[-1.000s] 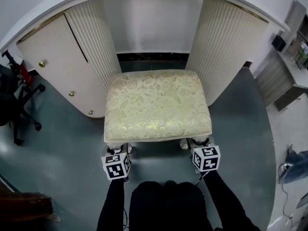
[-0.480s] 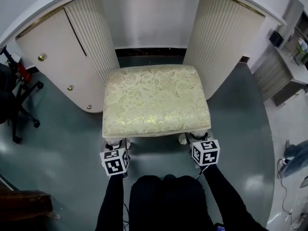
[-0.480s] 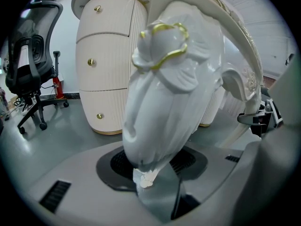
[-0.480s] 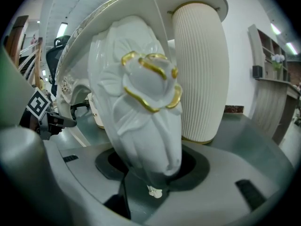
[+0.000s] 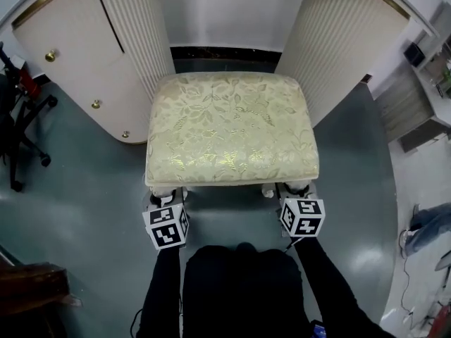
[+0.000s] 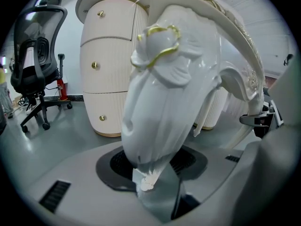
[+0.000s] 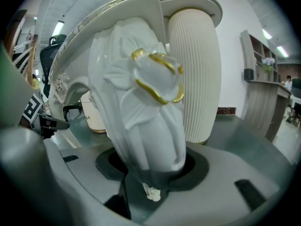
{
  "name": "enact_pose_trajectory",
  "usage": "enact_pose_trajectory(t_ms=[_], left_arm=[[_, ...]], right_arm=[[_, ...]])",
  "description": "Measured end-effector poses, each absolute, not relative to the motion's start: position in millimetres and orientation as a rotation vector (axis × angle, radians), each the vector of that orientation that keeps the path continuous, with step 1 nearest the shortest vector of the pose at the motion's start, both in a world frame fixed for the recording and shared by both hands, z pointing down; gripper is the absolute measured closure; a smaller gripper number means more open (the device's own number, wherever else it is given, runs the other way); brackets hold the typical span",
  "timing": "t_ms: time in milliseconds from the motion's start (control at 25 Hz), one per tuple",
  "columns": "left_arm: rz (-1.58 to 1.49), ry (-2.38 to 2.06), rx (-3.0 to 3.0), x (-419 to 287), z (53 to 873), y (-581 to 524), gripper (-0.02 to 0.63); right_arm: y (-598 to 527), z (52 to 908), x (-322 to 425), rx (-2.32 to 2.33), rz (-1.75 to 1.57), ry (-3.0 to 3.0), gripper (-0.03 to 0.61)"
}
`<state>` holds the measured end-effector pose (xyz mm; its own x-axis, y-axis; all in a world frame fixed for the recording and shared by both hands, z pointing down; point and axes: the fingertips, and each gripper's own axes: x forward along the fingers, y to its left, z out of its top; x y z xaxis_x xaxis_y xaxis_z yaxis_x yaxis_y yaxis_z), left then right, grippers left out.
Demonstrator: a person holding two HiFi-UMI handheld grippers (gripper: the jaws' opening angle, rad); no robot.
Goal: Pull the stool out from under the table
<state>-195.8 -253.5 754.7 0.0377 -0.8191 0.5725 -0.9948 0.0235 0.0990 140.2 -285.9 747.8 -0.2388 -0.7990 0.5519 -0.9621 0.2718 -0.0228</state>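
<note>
The stool (image 5: pixel 231 129) has a cream floral cushion and white carved legs with gold trim. It stands between the ribbed pedestals of the white table (image 5: pixel 134 41), with its front half out past them. My left gripper (image 5: pixel 163 197) is shut on the stool's front left leg (image 6: pixel 164 88), which fills the left gripper view between the jaws of the left gripper (image 6: pixel 151 173). My right gripper (image 5: pixel 294 192) is shut on the front right leg (image 7: pixel 141 102). In the right gripper view that leg sits down in the throat of the right gripper (image 7: pixel 151 178).
A cabinet with gold knobs (image 5: pixel 70 69) joins the left pedestal, and the right pedestal (image 5: pixel 345 48) stands close to the stool's right side. A black office chair (image 5: pixel 17 125) is at the far left and a grey desk (image 5: pixel 423 104) at the right. The person's dark legs (image 5: pixel 239 287) are just behind the grippers.
The stool and both grippers have come a little toward me, out from between the pedestals. The tabletop's curved edge has slid off the top of the head view.
</note>
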Motion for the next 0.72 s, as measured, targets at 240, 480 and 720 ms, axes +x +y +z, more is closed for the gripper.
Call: enact_pose_trajectory(t_ms=[240,480,720], left_arm=[[0.474,-1.871,1.838,-196,755,-254,0.405],[0.499,-1.883,1.827,-195,759,-250,0.403],[0.501,-1.852,1.803,-191,774,-245,0.377]], right_arm=[[-280,754,143,1.628,0.500,-2.101,0.376],[-270,760,146,1.636,0.518,-2.083,0.375],[-262,769,150,1.641,0.592,-2.067,0.341]])
